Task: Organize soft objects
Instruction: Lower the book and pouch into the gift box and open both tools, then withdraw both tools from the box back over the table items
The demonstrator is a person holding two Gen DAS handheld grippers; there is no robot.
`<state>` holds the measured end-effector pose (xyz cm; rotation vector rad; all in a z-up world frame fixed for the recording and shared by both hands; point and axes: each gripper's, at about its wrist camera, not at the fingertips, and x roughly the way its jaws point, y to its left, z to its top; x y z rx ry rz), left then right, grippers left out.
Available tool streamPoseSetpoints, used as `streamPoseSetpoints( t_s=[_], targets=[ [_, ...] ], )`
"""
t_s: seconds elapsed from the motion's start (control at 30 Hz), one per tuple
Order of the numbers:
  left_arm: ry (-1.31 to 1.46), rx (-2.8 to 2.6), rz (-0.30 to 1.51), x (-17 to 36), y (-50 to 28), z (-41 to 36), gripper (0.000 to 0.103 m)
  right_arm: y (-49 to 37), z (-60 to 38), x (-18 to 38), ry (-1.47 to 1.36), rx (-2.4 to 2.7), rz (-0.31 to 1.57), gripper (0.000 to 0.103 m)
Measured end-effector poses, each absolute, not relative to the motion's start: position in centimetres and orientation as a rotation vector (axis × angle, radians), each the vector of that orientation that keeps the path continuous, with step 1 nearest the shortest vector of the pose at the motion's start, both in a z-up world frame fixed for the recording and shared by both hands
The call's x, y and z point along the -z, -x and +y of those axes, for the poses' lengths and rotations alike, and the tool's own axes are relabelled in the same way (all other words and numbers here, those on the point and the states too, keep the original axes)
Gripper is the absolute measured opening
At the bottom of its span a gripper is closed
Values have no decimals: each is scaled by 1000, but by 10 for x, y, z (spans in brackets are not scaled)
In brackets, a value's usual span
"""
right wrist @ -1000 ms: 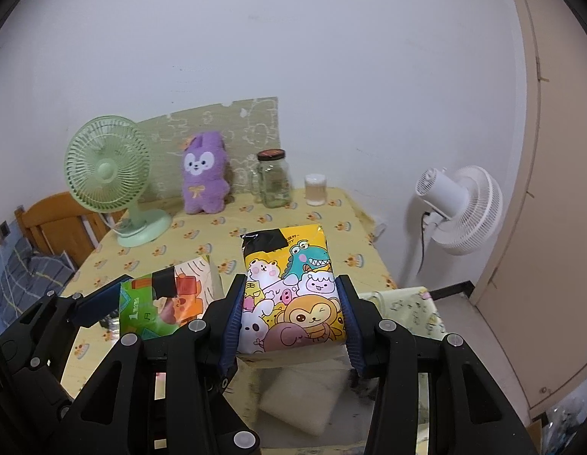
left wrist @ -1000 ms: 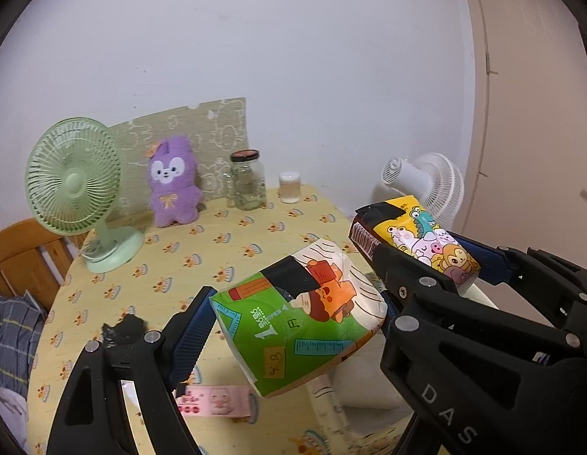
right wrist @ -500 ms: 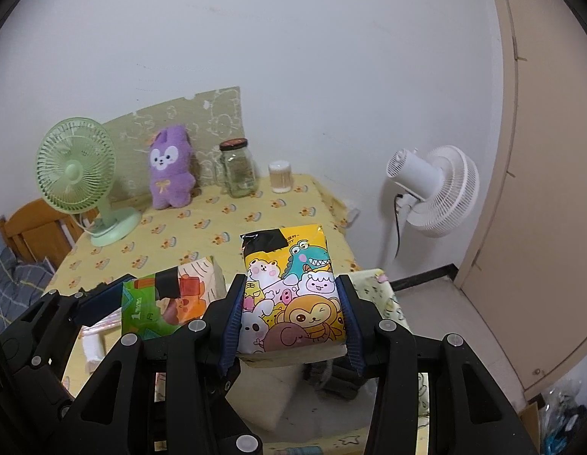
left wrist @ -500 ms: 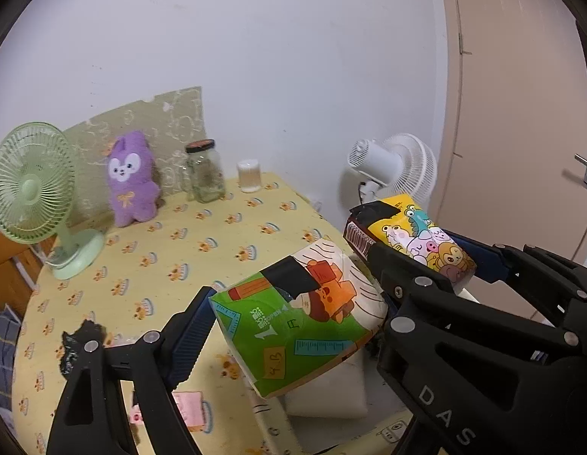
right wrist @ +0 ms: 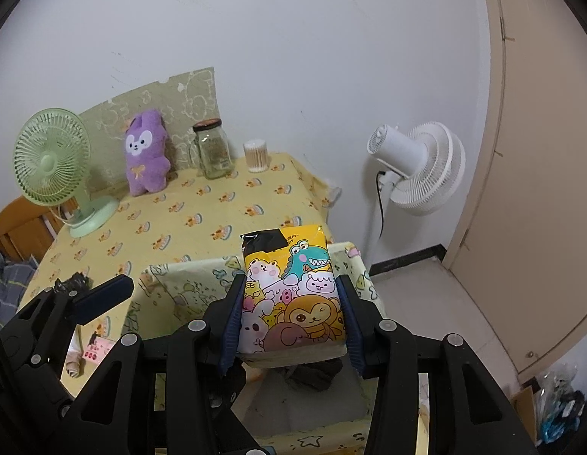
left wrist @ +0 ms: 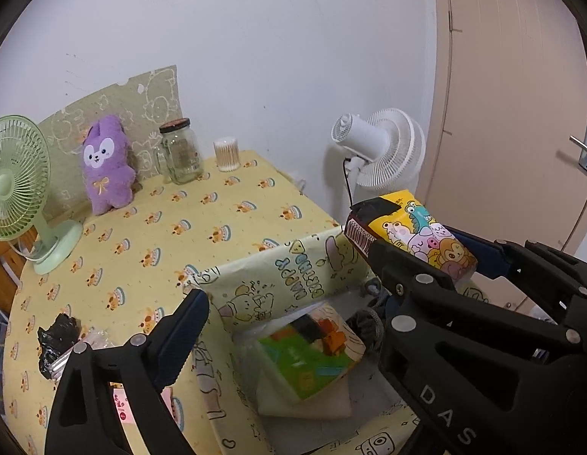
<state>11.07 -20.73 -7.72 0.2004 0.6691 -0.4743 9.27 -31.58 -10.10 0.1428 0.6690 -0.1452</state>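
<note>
Tissue packs, two: green pack (left wrist: 310,356) in storage box (left wrist: 293,276), left gripper (left wrist: 293,326) fingers opening, empty; yellow pack (right wrist: 293,295) clamped by right gripper (right wrist: 291,318).

My view of the green tissue pack (left wrist: 312,356) is motion-blurred; storage box (left wrist: 293,280) interior beneath it partly hidden, print on it unreadable.

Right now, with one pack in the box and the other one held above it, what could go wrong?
1. The green pack lies tilted on a white pad inside the fabric box; the yellow pack, dropped on it, may end up crooked.
2. The opening left gripper hangs low over the soft box wall and could snag it.
3. The right gripper may bump the left gripper.
</note>
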Motion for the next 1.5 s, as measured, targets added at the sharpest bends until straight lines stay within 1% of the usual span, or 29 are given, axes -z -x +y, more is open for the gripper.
streamPoseSetpoints(
  t_s=[0.23, 0.3, 0.33, 0.37, 0.47, 0.63, 1.17, 1.5],
  targets=[
    [-226, 456, 686, 81, -112, -209, 96, -98, -318, 109, -160, 132, 686, 52],
    [-224, 449, 688, 82, -113, -208, 96, -100, -316, 109, -159, 126, 689, 55],
    [-216, 448, 693, 82, -114, -206, 96, -101, -315, 109, -154, 122, 687, 59],
    [-208, 450, 699, 83, -115, -205, 96, -101, -314, 108, -152, 119, 684, 65],
    [-197, 458, 704, 83, -115, -204, 96, -100, -313, 107, -152, 119, 671, 78],
    [-193, 457, 707, 85, -111, -202, 96, -94, -312, 107, -161, 132, 649, 86],
    [-172, 461, 675, 77, -100, -182, 96, -81, -294, 97, -151, 140, 633, 87],
    [-141, 429, 640, 66, -86, -153, 96, -71, -268, 83, -127, 125, 611, 87]
  ],
)
